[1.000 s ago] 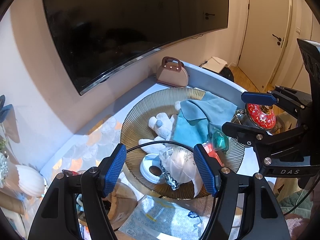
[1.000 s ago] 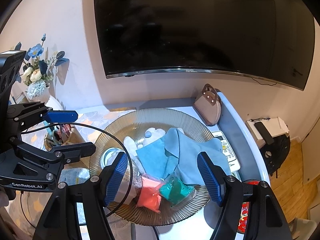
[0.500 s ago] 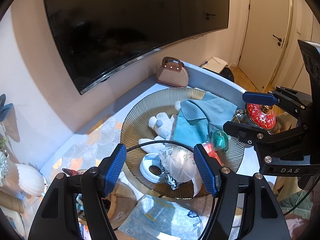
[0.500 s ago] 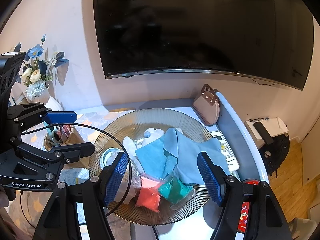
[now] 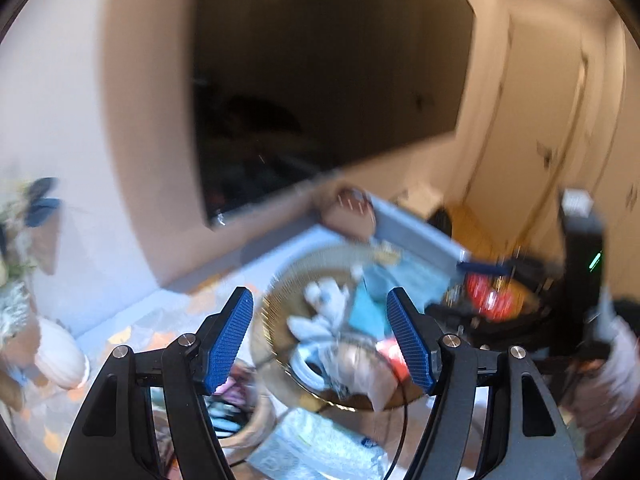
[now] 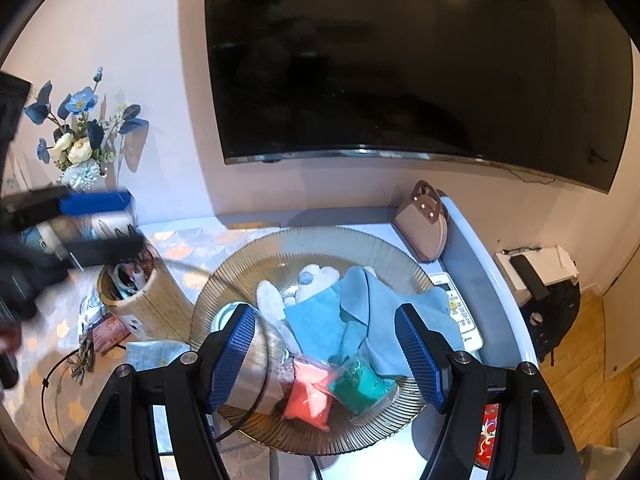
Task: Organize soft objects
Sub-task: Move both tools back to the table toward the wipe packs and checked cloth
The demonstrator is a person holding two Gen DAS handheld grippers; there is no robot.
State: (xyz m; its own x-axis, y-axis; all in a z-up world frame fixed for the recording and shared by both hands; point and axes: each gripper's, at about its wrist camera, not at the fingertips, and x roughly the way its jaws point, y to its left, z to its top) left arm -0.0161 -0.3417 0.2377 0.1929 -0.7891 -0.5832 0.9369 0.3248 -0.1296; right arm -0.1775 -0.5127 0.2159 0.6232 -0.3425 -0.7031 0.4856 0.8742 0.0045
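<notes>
Both grippers are parted and empty. The right gripper [image 6: 325, 354] hangs just above the ribbed glass plate [image 6: 316, 240] — blue cloths [image 6: 348, 312] between its pads, pink pouch [image 6: 308, 392] just below. We'd descend slowly, pinching one cloth's edge only.

A large curved black television [image 6: 404, 60] is mounted on the pale wall above the counter [image 6: 256, 236]. At the counter's back right edge a small pink-brown handbag [image 6: 424, 222] is stood upright, and just in front of it a white remote control [image 6: 460, 312] is laid, partly hidden. On the left a vase of blue and white artificial flowers [image 6: 78, 136] is seen against the wall. A bamboo cup [image 6: 148, 304] holding scissors is placed near the counter's middle left, with keys [image 6: 82, 360] and a black cable [image 6: 52, 400] lying beside it. A red patterned tin [image 6: 488, 432] is glimpsed at the lower right. Wooden flooring [image 6: 592, 376] is visible beyond.
</notes>
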